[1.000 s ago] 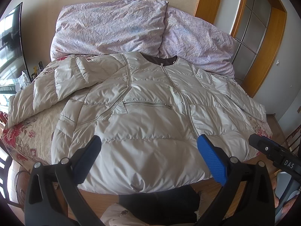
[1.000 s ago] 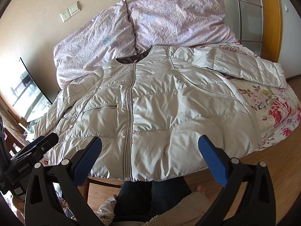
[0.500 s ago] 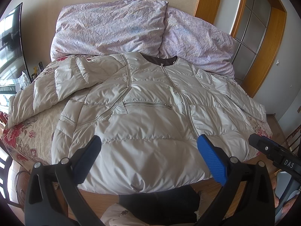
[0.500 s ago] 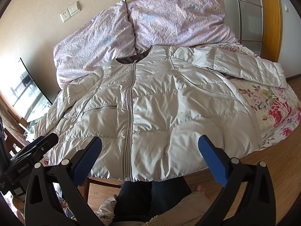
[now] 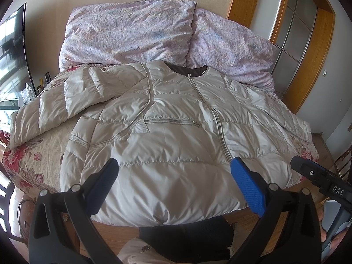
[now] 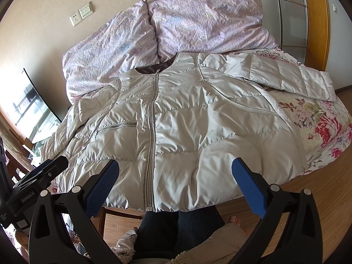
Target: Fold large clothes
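Note:
A large pale grey quilted jacket (image 5: 176, 136) lies flat and zipped on the bed, collar toward the pillows, hem at the near edge, both sleeves spread outward. It also shows in the right wrist view (image 6: 187, 132). My left gripper (image 5: 173, 182) hangs open and empty above the hem, left of the zipper. My right gripper (image 6: 175, 181) hangs open and empty above the hem, around the zipper's lower end. The other gripper's body shows at the right edge of the left wrist view (image 5: 319, 178) and at the left edge of the right wrist view (image 6: 37, 180).
Two lilac pillows (image 5: 132, 33) lean against the wall at the bed's head. The flowered bedspread (image 6: 323, 127) shows beside the jacket. A dark screen (image 5: 13, 55) stands left of the bed. A wooden door frame (image 5: 308, 66) and wood floor (image 6: 319, 193) are on the right. The person's legs (image 6: 162, 228) are below the hem.

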`<state>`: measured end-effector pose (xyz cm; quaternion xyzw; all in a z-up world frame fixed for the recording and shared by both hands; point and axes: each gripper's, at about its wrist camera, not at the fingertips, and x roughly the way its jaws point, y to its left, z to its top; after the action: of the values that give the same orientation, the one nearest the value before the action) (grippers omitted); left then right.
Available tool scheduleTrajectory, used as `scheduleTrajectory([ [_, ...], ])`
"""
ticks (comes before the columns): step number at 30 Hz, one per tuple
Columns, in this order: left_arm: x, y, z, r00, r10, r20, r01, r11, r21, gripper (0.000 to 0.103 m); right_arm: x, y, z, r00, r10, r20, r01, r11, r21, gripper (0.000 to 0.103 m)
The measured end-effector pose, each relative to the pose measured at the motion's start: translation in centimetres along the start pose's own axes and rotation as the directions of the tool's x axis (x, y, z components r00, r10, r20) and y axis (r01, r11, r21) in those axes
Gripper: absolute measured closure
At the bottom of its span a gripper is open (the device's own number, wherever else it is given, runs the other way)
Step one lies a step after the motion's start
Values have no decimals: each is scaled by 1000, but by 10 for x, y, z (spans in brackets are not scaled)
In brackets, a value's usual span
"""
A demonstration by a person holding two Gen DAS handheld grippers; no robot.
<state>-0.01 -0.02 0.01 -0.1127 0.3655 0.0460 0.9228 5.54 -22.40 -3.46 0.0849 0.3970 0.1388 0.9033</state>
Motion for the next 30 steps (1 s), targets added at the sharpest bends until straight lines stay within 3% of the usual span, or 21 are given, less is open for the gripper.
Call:
scheduleTrajectory([
  [30, -3, -2, 4, 1000, 7, -2, -7, 1000, -2, 2, 4, -10, 9, 1000, 2, 7, -2, 1000, 29, 1],
])
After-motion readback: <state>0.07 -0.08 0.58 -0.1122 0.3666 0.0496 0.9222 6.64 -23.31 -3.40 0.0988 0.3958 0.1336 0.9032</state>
